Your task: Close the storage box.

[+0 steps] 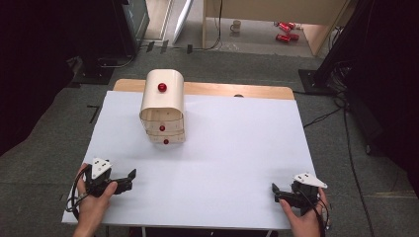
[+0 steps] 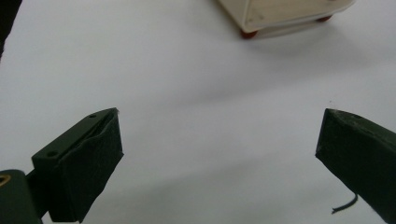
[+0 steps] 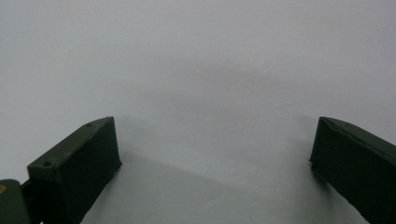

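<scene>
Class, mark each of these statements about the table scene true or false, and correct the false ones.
1. The left claw is open. True.
2. The right claw grips a red knob. False: it is open and holds nothing.
3. The small wooden cabinet has red knobs. True.
4. The cabinet stands between the two claws at the near edge. False: it stands at the far left of the white table, apart from both.
5. A mug stands on the floor beyond the table. True.

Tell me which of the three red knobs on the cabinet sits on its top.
The largest red knob, alone on the rounded top of the small cream wooden drawer cabinet. The two smaller red knobs are stacked on the drawer fronts facing the person.
</scene>
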Available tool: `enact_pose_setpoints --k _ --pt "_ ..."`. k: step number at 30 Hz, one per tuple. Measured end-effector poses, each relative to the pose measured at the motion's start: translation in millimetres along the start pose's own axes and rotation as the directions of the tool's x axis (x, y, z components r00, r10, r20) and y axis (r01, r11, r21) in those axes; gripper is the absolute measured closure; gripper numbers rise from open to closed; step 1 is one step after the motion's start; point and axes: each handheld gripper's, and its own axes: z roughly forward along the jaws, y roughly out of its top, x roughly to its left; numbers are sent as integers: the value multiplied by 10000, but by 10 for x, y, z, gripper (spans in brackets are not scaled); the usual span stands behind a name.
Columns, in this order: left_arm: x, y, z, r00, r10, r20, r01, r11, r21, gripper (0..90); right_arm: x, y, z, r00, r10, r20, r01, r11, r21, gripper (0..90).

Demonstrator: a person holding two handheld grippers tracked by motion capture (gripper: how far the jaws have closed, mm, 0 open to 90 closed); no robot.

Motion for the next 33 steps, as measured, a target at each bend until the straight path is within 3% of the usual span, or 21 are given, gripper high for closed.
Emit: enact_pose_setpoints --k 8,11,14,16,20,33 --pt "190 -106 -6 9992 -111 -373 126 9991 412 7 0 0 0 10000 0 1 0 10000 -4 8" --pt "196 -133 18 9993 39 -359 -15 9978 666 7 0 0 0 10000 -1 3 1 10000 -1 9" --pt "140 -143 45 9976 471 -514 -424 9951 892 7 0 0 0 10000 -3 4 3 10000 -3 8" --pt "104 -170 86 9960 730 -512 -660 9897 1269 7 1 -1 -1 10000 9 3 -9 10000 2 8" --pt "157 -166 97 9994 300 -187 -271 9900 1381 9 0 -2 -1 10000 -2 0 2 10000 -5 9" --pt "144 -168 97 9992 285 -284 -243 9901 1385 9 1 -2 -3 10000 14 0 -14 10000 -3 9"
